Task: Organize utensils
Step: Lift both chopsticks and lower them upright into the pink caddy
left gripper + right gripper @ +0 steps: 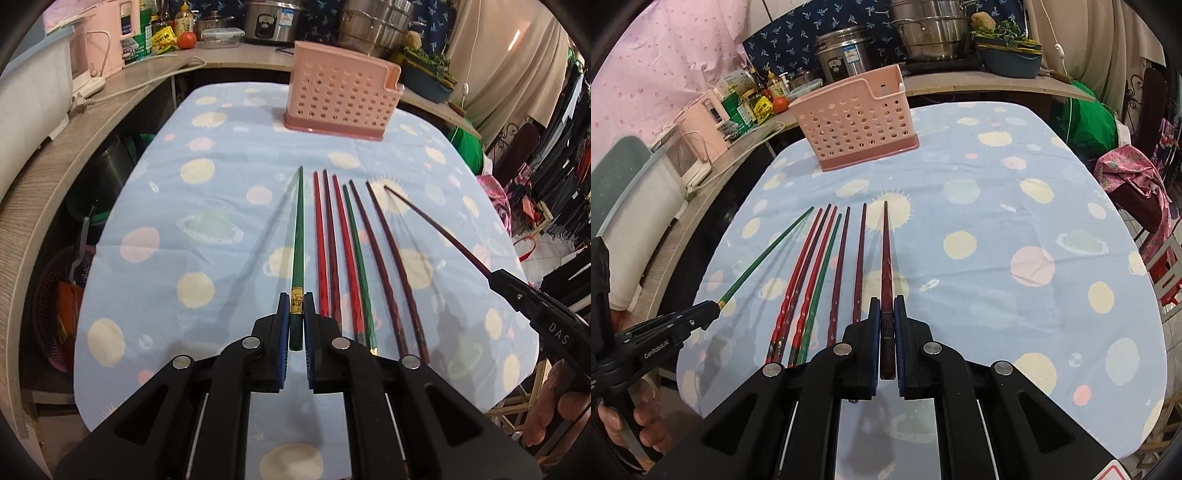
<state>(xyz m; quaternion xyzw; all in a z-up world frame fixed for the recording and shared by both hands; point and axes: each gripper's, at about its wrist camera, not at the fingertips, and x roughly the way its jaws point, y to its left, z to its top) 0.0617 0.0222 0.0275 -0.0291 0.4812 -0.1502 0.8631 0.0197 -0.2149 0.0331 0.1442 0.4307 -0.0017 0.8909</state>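
Observation:
My left gripper [296,301] is shut on a green chopstick [298,236] and holds it above the table, tip pointing at the pink perforated holder [341,94]. My right gripper [886,304] is shut on a dark maroon chopstick [886,258], also lifted. Several more chopsticks lie side by side on the blue cloth: red ones [320,243], a green one [358,254] and dark maroon ones [391,266]. The holder [855,122] stands at the table's far end. The left gripper shows in the right wrist view [714,305], the right gripper in the left wrist view [493,275].
The table carries a blue cloth with pale dots [207,229]. A wooden counter [122,96] curves along the left and back with a rice cooker [846,55], steel pots [931,29], bottles and a tomato [186,40]. Clothes and bags [1130,177] lie to the right.

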